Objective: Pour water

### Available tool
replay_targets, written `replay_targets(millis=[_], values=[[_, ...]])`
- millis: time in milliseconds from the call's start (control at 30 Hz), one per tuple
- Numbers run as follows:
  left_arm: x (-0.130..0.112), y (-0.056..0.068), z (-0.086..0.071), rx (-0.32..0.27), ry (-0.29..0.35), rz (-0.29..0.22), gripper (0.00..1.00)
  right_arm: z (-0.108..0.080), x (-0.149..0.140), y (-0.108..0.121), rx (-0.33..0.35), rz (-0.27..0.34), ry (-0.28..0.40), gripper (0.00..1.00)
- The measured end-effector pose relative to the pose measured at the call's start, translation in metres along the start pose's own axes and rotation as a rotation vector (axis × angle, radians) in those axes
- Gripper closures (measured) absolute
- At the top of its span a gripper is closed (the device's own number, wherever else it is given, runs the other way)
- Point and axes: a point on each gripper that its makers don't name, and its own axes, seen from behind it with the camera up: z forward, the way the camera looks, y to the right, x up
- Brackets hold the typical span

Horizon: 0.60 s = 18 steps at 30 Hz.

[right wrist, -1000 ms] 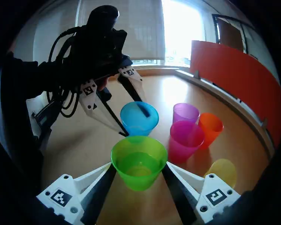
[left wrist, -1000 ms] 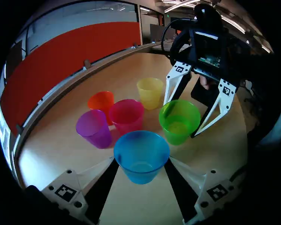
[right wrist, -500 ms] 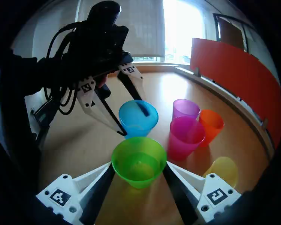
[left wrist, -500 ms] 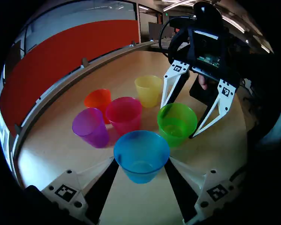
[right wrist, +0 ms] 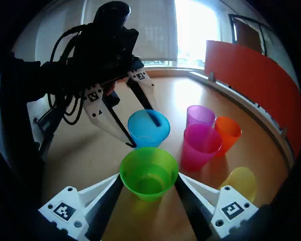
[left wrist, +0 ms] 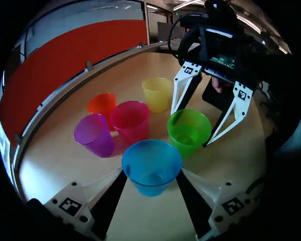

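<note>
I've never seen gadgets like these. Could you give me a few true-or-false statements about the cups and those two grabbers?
1. Six coloured cups are in sight. True.
2. The left gripper grips the blue cup. True.
3. The right gripper is empty. False: it grips the green cup.
4. The purple cup lies on its side. False: the purple cup stands upright on the table.
</note>
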Motion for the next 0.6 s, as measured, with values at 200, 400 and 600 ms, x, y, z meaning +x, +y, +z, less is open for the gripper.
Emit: replay_targets(millis=[200, 400, 600], values=[[-0.0016, 0.0012, 0.001, -0.001, -0.004, 0.001, 0.16, -0.0005, -0.0003, -0.0003, -0.001, -0.003, 0.0, 0.1], [-0.0042, 0.0023, -0.0003, -0.003, -0.005, -0.005, 0.16, -0.0006, -0.0015, -0.0001, -0.003, -0.001, 0.0, 0.1], [-0.0083, 0.0021, -0.0016, 0.0, -0.012, -0.007, 0.16, -0.0006, -0.002, 0.0004, -0.006, 0.0, 0.0, 0.1]])
